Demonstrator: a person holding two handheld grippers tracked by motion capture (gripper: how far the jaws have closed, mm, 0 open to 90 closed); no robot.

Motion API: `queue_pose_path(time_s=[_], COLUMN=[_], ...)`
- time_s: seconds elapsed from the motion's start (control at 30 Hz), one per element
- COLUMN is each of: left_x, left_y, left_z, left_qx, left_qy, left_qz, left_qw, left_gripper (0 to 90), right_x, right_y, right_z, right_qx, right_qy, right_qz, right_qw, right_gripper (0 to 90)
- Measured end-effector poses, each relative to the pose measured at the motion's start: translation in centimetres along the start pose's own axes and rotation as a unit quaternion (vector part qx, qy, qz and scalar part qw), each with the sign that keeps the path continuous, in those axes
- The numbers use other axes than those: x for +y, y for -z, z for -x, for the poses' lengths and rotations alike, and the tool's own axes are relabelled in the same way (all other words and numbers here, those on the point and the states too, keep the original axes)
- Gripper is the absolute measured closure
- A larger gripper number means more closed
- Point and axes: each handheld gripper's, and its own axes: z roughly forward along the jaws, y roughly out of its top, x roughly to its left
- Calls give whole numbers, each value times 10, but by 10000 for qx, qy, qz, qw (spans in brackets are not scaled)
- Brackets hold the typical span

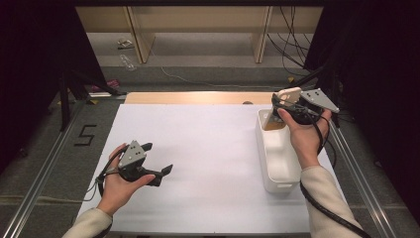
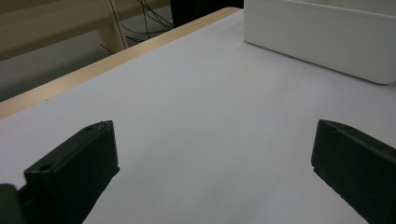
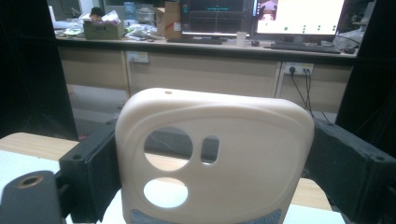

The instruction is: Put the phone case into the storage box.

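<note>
we read a black "5" (image 1: 85, 135) on the floor at far left, our right gripper (image 3: 215, 154) clamps the beige phone case (image 3: 219, 163) above the white bin's (image 1: 277, 168) far end, our left gripper (image 1: 157, 159) gapes wide, near left

Cream phone case (image 3: 215, 158), white bin (image 1: 275, 157), white table (image 1: 208, 158).

Cream phone case (image 3: 219, 163), soft-looking, rounded corners; two round cutouts and small slot at camera end. Held upright between jaws of right gripper (image 1: 288, 101), lifted above far end of white bin (image 1: 277, 163).
</note>
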Motion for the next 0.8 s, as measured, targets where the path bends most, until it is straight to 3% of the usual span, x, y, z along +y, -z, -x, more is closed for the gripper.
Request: queue_pose_path(time_s=[0.8], left_x=[0], left_y=[0], left_z=[-1], left_qx=[21], left_qy=[4], left_qz=[5], left_qw=[10000], left_gripper=[0], right_x=[1], right_y=[-14], right_z=[1], right_qx=[-40], right_qy=[33], right_qz=[-169], right_qw=[9998], right_gripper=[119])
